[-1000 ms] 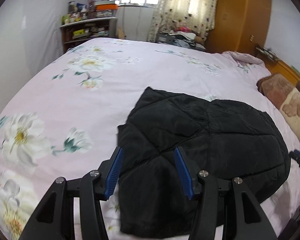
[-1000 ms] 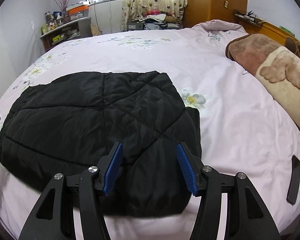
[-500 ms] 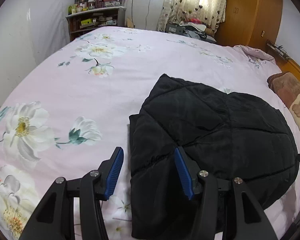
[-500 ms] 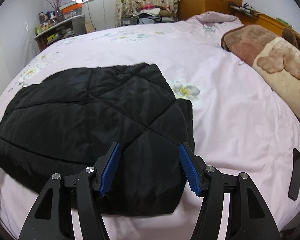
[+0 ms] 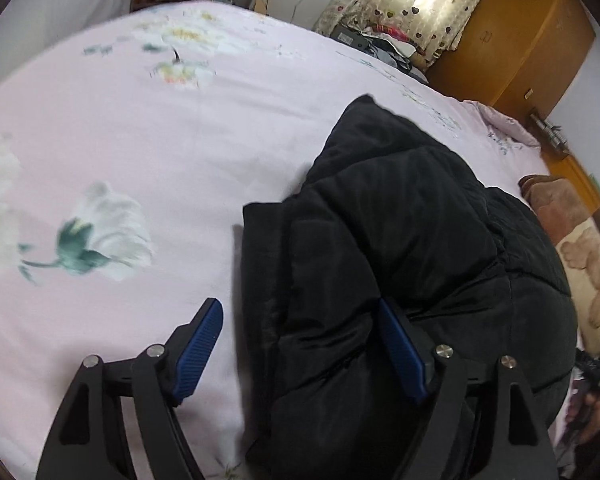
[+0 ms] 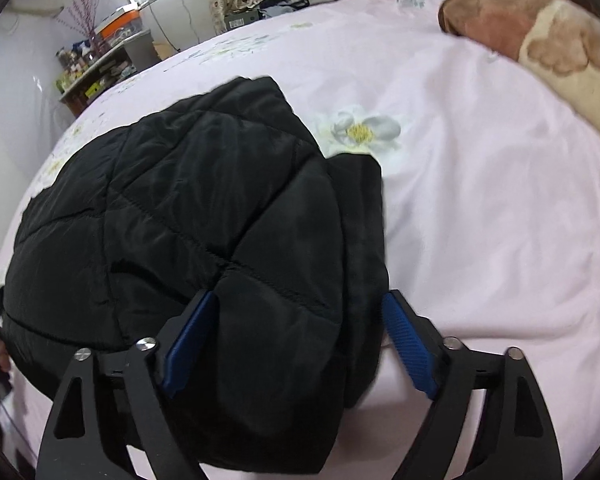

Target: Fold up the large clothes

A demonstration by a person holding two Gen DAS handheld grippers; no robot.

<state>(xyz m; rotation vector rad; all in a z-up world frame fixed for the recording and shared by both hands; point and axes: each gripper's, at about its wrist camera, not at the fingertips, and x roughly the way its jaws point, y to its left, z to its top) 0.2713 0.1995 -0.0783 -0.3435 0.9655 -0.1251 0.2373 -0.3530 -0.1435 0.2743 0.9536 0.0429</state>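
Left tongs (image 5: 300, 344) are spread wide and have just been opening; the black quilted jacket (image 5: 400, 240) has its left near corner between the pads, but the left pad sits over bare bedspread and I see no squeeze yet. Jacket lies already folded into a thick bundle near the front edge of the bed (image 5: 120, 152), roughly mid-width.

Right tongs (image 6: 296, 340) are also at full spread, just been opening, straddling the right near corner of the jacket (image 6: 188, 208); the pads flank the fabric, not clamped.

My read: the step is grabbing both near corners for the next fold. To do it well I'd push each pair of tongs deeper so the pads catch every layer, including the sleeve strip poking out on the right, then close both together and lift evenly so the puffy stack doesn't slide apart.

Room: wide bare bedspread to the left and beyond the jacket, good for folding away from me. To the right, clear sheet up to the brown blanket (image 6: 540, 40) at the right edge, well apart. Near edge is tight, little margin there.
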